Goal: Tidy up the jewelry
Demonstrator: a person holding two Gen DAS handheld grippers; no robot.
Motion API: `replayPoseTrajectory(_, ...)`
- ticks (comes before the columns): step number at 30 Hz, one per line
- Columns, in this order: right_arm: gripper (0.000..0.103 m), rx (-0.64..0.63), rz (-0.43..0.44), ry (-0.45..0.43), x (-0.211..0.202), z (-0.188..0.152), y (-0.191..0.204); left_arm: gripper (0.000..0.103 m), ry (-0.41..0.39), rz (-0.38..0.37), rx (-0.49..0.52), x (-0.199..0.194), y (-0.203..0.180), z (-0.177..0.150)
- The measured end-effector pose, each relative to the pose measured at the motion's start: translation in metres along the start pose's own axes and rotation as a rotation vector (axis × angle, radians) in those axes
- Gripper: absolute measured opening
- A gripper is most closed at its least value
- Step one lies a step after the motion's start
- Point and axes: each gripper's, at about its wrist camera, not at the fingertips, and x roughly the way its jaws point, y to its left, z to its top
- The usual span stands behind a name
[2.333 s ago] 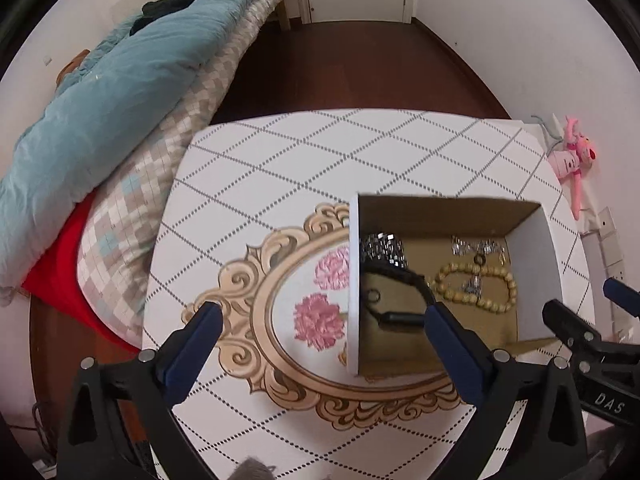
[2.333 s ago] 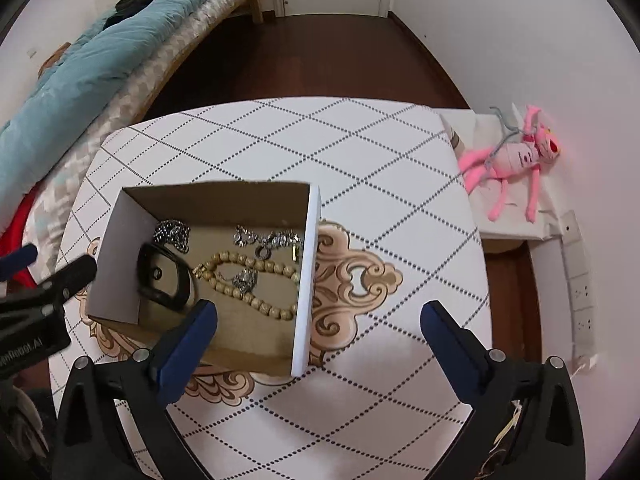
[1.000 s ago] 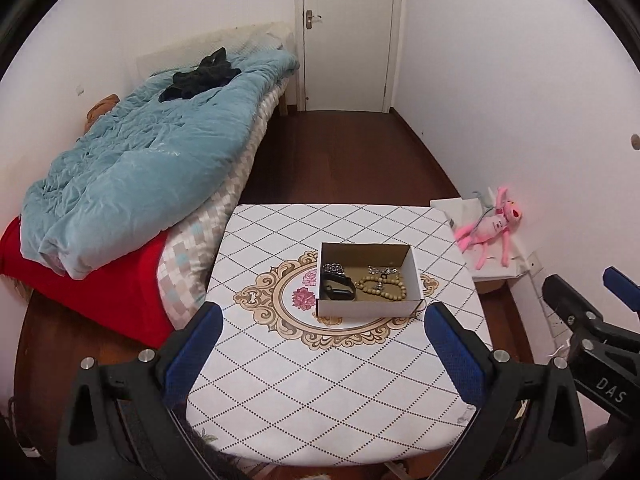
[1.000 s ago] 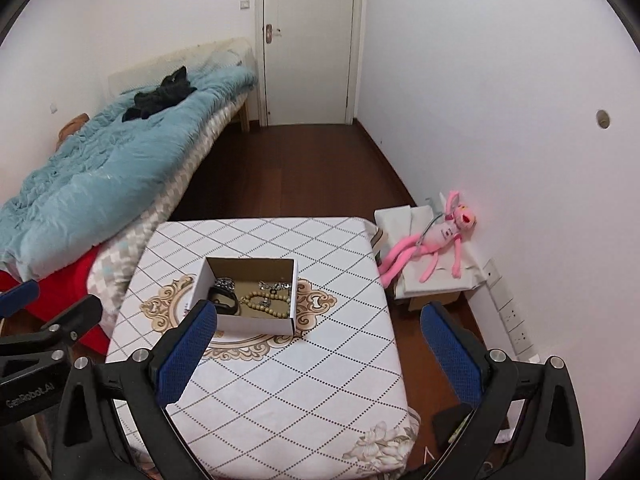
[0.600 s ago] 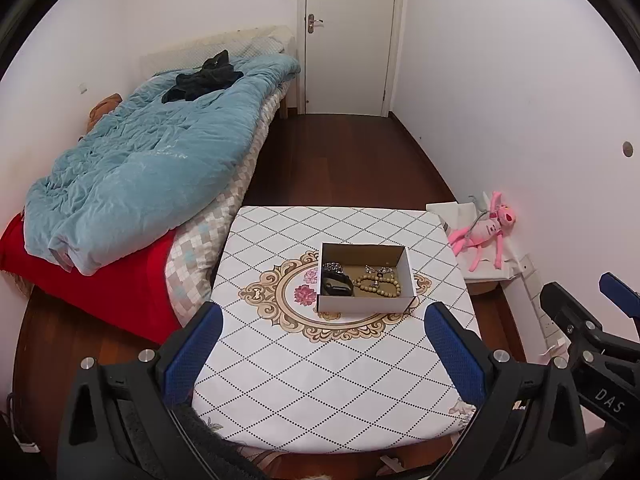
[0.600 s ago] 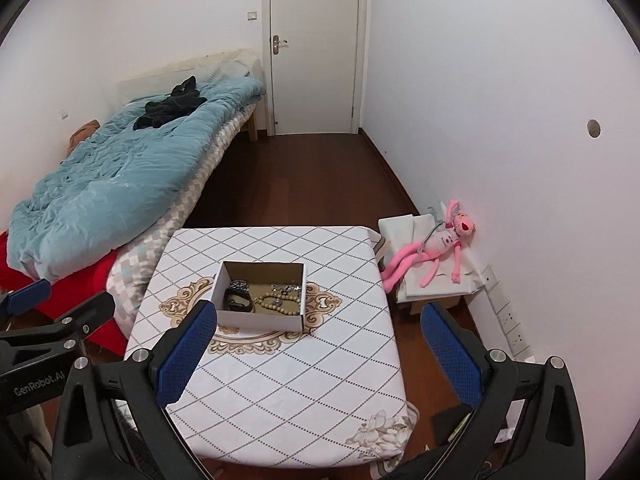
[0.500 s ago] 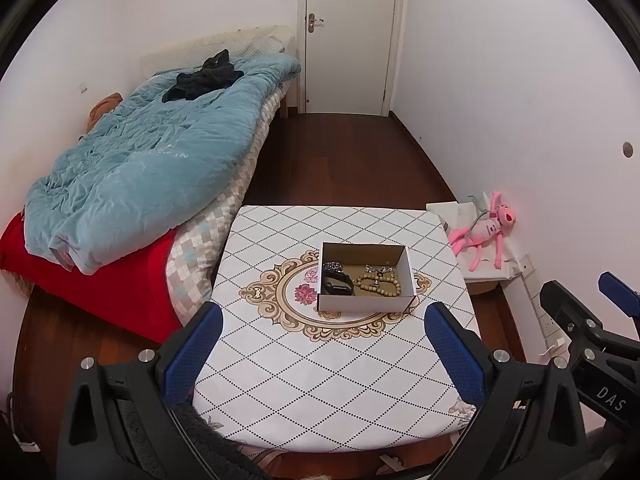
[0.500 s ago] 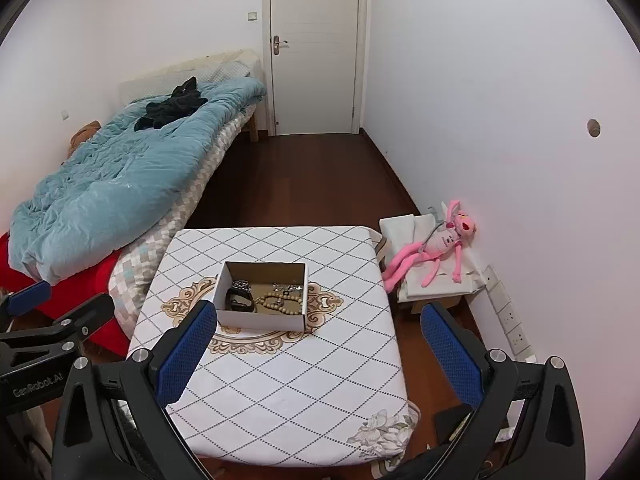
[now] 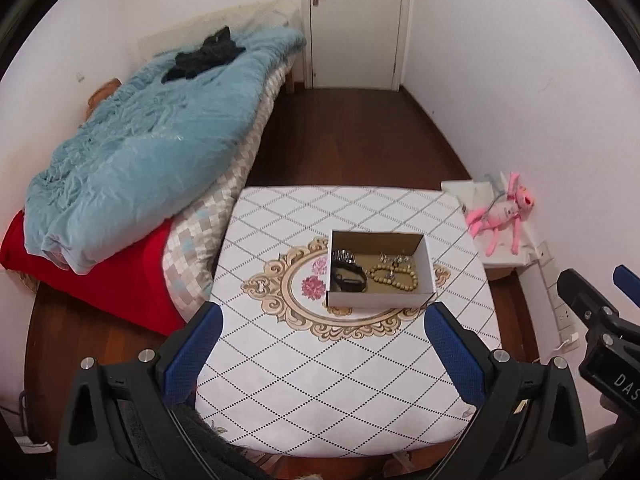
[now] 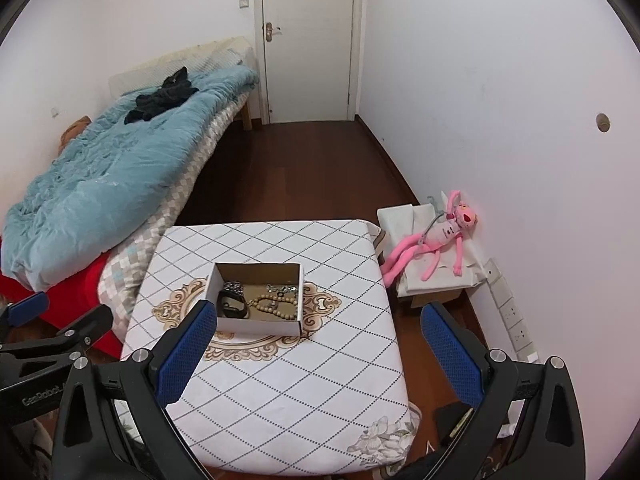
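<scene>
Jewelry sits inside the open cardboard box (image 9: 427,264) near the middle of the patterned table (image 9: 320,364): beaded bracelet (image 9: 393,275) in the centre-right, black band (image 9: 349,275) at the box's left end, silvery chain pieces (image 9: 344,256) and (image 9: 396,258) along the far wall. Nothing loose shows on the tablecloth, so the sorting looks done or nearly so.

Left gripper (image 9: 320,354) is spread wide and empty, held high above the table's near edge. Right gripper (image 10: 318,354) likewise splayed, empty, also high and back.

Box lies ahead of and below both, well apart from either. Its long axis runs left-right across both views. From the left wrist it sits slightly right of the claw's centreline; from the right wrist, left of centre, close behind the left finger (image 10: 186,350) in picture only. Neither arm is clearly nearer.
</scene>
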Motion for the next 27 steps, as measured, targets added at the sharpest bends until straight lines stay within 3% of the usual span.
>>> replayPoseTrajectory(16,0.103,-0.006,-0.006,0.146,0.079,0.011,0.004,0.103,0.079,0.041,0.002,0.048,0.003,0.023)
replayPoseTrajectory(27,0.103,-0.028,-0.012,0.183,0.089,0.013,0.008,0.103,0.107,0.024,0.006,0.060,0.001,0.022)
